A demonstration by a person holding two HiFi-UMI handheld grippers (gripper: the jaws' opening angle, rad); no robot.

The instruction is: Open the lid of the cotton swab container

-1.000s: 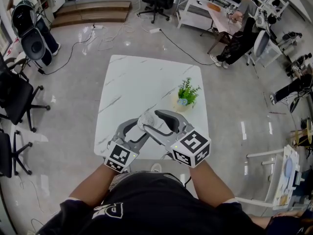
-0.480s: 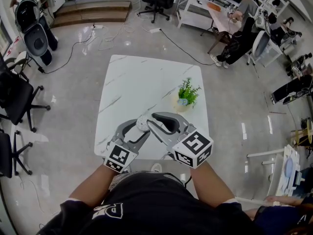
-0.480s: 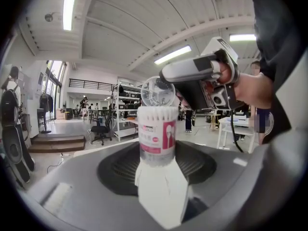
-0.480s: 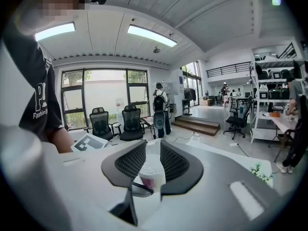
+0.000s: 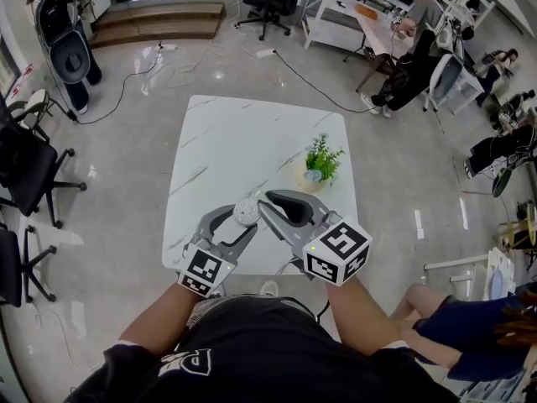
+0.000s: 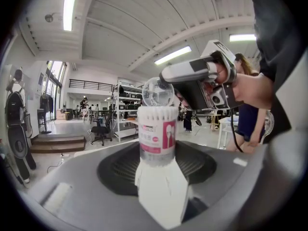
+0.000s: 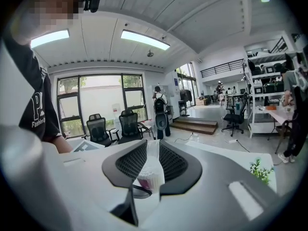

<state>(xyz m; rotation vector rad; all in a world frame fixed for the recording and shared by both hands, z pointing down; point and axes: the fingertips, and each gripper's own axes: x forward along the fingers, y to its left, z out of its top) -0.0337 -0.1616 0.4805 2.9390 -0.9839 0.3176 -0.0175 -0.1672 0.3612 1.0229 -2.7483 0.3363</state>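
The cotton swab container [image 6: 156, 137] is a clear cylinder with a pink label round its middle. The label carries white print and a small picture of swabs, but the words are too small to read. Each gripper bears a cube of black-and-white square markers, and the person's black shirt shows a large white "P".

In the left gripper view the container stands upright in the centre of the frame. Its long axis is vertical, its base is low between the jaws and its domed clear lid [image 6: 158, 91] is uppermost. The left gripper [image 6: 157, 165] clamps the container's lower body, one dark pad on each side.

From the upper right of that frame the right gripper [image 7: 151, 150] reaches across to the top. Its jaws have just been closing and now stand narrow, pinching the lid between them. In its own view, white swab tips show just below.

The head view shows the container end-on, a small round disc above the near edge of the white table [image 5: 243, 141].
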